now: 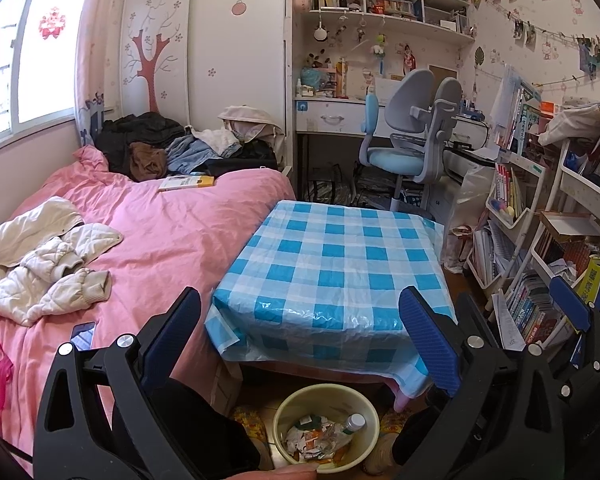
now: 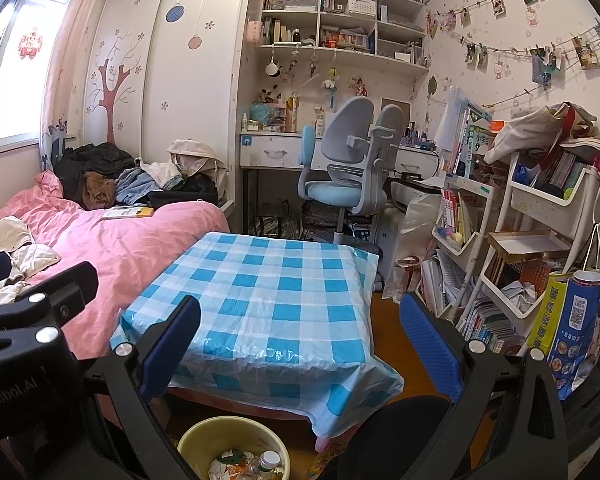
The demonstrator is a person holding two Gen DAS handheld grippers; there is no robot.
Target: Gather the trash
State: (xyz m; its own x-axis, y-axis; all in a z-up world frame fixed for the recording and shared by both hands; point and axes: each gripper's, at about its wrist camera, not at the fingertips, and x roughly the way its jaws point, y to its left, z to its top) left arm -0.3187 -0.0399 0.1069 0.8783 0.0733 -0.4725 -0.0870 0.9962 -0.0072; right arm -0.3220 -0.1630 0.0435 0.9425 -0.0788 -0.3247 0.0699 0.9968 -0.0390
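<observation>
Trash sits already gathered in the yellow bin (image 1: 326, 426) on the floor, just in front of the low table, and nothing loose shows on the table's blue-checked cloth (image 1: 332, 264), so my judgement is that the collecting step is at or near its end. Going from largest down: the pink bed (image 1: 172, 232) fills the left of the room with a white quilted jacket (image 1: 44, 264) lying on it; the table stands beside the bed, its top bare; the bin is below the table's near edge; inside it are crumpled wrappers (image 1: 312, 438) and 1 plastic bottle (image 1: 350, 426). That bottle lies tilted, its long axis running from the bin's middle up toward the right rim, white cap pointing up and right. The left gripper (image 1: 300, 340) hangs above the bin with its 2 fingers spread wide and nothing between them; the right gripper (image 2: 300, 344) is likewise spread and empty, with the bin (image 2: 234, 446) low in its view. If anything is left, the next move calls for scanning the floor and bed for stray scraps, then lowering 1 pair of tongs squarely over the piece before closing.
</observation>
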